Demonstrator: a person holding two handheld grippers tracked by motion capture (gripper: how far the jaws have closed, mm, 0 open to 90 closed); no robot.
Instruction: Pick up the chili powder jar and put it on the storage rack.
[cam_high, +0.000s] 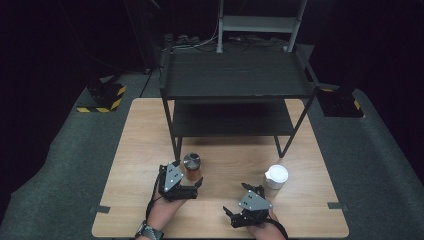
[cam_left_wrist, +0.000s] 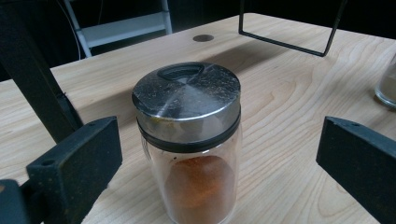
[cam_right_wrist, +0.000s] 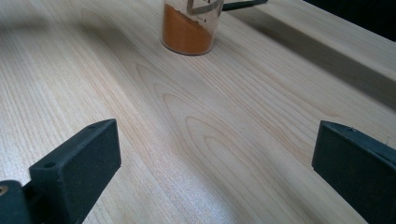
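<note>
Steel-lidded spice jar (cam_left_wrist: 187, 140) stands between wide left tongs (cam_left_wrist: 219, 163); right tongs (cam_right_wrist: 215, 172), wide, frame bare wood.

A black 2-tier shelf (cam_high: 235, 85) stands on the wooden table (cam_high: 130, 150) over grey carpet (cam_high: 60, 165), dark surroundings.

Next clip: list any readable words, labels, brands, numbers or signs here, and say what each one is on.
No readable text.
Glass spice jar with steel lid, between the open left gripper jaws: no label or print visible.
Second glass jar of orange powder: a label's edge shows, its print cut off and unreadable.
White-lidded jar: too small to tell.
Yellow-black hazard stripes on the floor: pattern, no words.
</note>
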